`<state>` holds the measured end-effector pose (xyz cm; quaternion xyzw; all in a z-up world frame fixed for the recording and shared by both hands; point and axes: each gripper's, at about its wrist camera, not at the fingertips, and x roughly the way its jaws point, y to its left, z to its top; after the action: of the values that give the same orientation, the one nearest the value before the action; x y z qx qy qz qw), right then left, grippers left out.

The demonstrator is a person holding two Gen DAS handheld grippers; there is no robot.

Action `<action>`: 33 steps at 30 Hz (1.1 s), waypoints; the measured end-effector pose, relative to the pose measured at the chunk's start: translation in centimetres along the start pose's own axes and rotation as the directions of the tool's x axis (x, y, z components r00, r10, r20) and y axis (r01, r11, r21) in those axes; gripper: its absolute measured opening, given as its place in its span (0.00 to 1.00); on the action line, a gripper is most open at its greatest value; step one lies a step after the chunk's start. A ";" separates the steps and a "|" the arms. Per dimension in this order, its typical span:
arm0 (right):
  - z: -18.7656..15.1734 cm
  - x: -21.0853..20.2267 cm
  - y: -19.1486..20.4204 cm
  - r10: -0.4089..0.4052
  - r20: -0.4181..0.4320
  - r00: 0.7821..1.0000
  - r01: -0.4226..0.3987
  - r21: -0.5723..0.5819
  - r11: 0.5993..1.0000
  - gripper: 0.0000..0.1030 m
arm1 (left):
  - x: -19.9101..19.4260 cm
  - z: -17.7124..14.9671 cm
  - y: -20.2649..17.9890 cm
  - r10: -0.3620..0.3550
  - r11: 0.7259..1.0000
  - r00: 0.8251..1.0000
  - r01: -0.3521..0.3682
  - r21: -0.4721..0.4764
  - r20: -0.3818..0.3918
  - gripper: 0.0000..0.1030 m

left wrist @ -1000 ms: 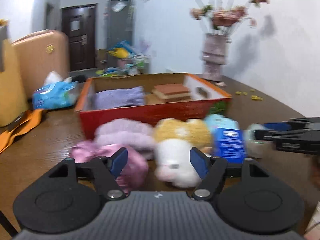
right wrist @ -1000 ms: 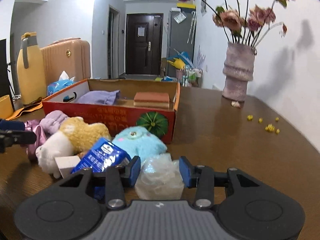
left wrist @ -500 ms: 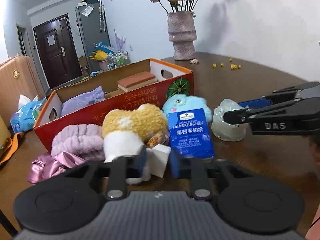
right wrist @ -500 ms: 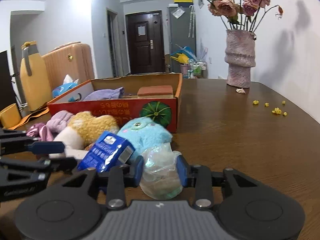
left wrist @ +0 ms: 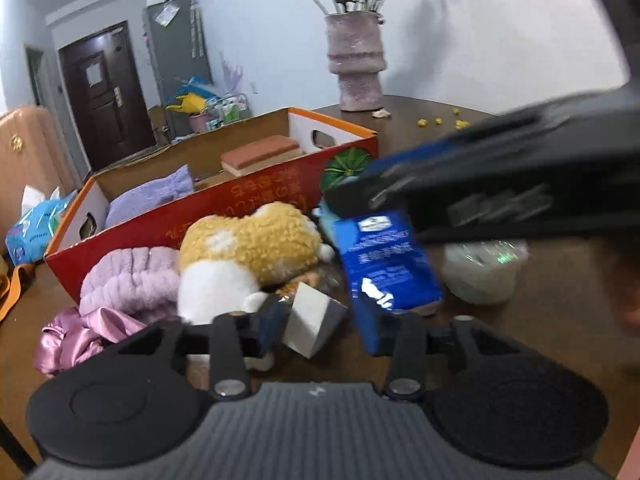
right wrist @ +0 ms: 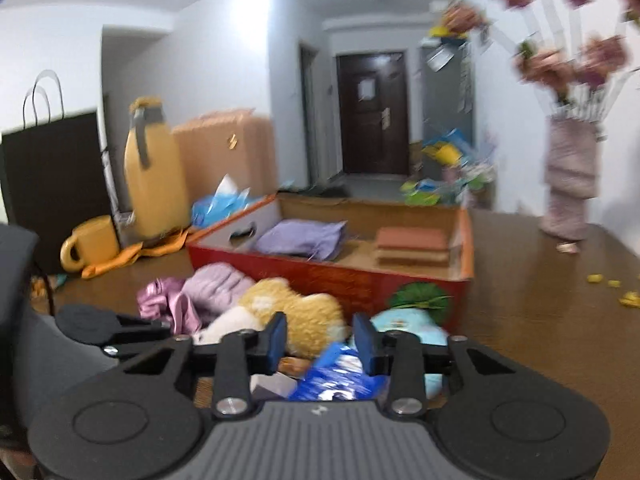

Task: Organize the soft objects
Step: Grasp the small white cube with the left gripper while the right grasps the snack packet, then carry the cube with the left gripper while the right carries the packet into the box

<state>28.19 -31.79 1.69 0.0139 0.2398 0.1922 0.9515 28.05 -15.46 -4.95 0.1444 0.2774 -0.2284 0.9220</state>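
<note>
Left gripper (left wrist: 320,326) low over table (left wrist: 560,280), jaws have just been opening, part open; white block (left wrist: 312,320) between pads, contact unclear; right gripper (right wrist: 320,338) above the pile, jaws have just been closing, narrow gap, nothing gripped; plush (left wrist: 248,248), blue pack (left wrist: 384,260), clear bag (left wrist: 480,268) lie before red box (left wrist: 240,204); purple cloth (right wrist: 300,238) and sponge (right wrist: 412,240) inside box.
</note>
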 end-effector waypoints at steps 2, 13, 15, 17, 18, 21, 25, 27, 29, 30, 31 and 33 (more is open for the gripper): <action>0.2 2.6 0.0 0.040 -0.054 0.998 -0.039 0.011 0.999 0.20 | 0.2 -0.2 0.6 -0.014 1.000 1.000 0.014 -0.008 0.004 0.53; -1.0 5.3 1.6 0.081 -0.244 0.966 -0.114 -0.122 0.986 0.21 | -1.9 -1.5 3.6 -0.099 0.992 0.995 0.096 -0.087 -0.028 0.16; -1.0 5.8 2.3 0.065 -0.259 0.964 -0.109 -0.159 0.981 0.21 | -3.6 -2.2 4.6 -0.112 0.987 0.994 0.110 -0.114 -0.012 0.16; -0.8 5.7 2.9 0.036 -0.245 0.969 -0.088 -0.201 0.976 0.20 | -5.0 -2.8 5.6 -0.103 0.983 0.995 0.100 -0.154 -0.010 0.16; -0.7 5.5 3.0 0.039 -0.233 0.972 -0.091 -0.216 0.972 0.20 | -5.5 -2.9 6.1 -0.090 0.982 0.996 0.088 -0.164 -0.005 0.16; 0.0 5.7 3.2 0.052 -0.235 0.971 -0.109 -0.239 0.965 0.23 | -6.6 -3.0 7.7 -0.034 0.980 0.999 0.035 -0.195 0.013 0.17; 0.3 6.6 3.2 0.025 -0.244 0.969 -0.105 -0.320 0.941 0.24 | -7.2 -2.9 9.1 0.012 0.972 1.000 -0.006 -0.234 0.022 0.17; 0.3 6.9 2.7 0.039 -0.271 0.962 -0.131 -0.327 0.936 0.25 | -7.7 -3.1 9.5 0.010 0.970 0.999 0.001 -0.242 0.041 0.17; 0.3 7.0 1.9 0.067 -0.281 0.957 -0.154 -0.299 0.942 0.26 | -7.6 -3.1 9.8 0.021 0.970 0.999 -0.013 -0.244 0.030 0.17; 0.3 7.0 1.5 0.082 -0.282 0.956 -0.162 -0.270 0.949 0.26 | -7.3 -3.0 9.9 0.031 0.970 0.999 -0.024 -0.244 0.024 0.17; 0.3 6.9 1.1 0.094 -0.279 0.956 -0.167 -0.250 0.954 0.26 | -7.2 -3.1 10.0 0.039 0.968 0.999 -0.033 -0.249 0.020 0.17; 0.2 6.9 1.0 0.098 -0.278 0.956 -0.172 -0.255 0.952 0.25 | -7.1 -3.3 10.2 0.038 0.961 0.999 -0.033 -0.274 0.014 0.17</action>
<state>33.51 -28.25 -1.10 -0.1280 0.3327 0.2891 0.8885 26.48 -3.01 -2.07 0.0184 0.2947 -0.1727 0.9397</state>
